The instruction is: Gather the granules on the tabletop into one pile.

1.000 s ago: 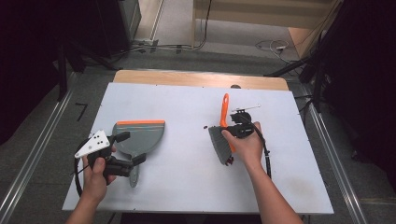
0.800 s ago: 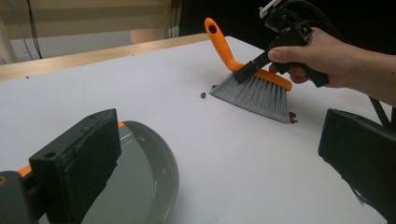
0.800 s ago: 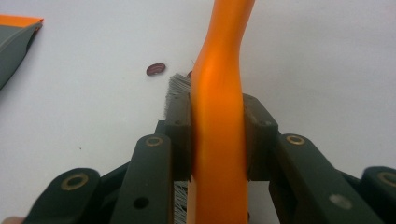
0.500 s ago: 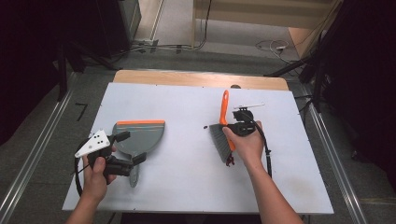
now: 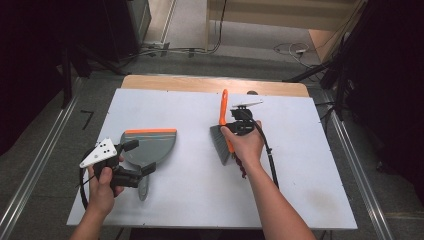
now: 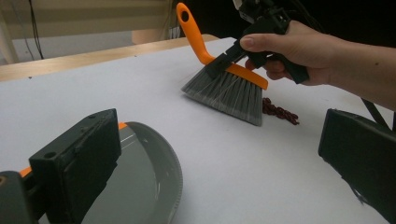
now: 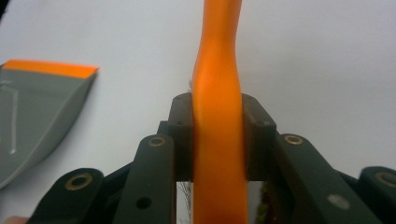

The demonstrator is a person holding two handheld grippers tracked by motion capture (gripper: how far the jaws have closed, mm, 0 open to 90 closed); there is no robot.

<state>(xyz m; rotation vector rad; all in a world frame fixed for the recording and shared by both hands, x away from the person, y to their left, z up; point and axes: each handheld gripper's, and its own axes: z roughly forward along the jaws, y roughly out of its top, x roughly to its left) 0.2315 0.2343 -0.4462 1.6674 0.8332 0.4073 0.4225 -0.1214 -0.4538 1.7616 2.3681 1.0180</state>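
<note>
Right gripper (image 5: 231, 126) clamps the orange brush handle (image 7: 218, 93); left gripper (image 6: 210, 172), jaws apart, straddles the empty grey dustpan (image 5: 150, 146).

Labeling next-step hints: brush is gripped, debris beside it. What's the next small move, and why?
Probably sweep the brush toward the dustpan: the right gripper clamps its orange handle, the reddish-brown debris lies by the bristles, and the left gripper is open around the dustpan's handle.
</note>
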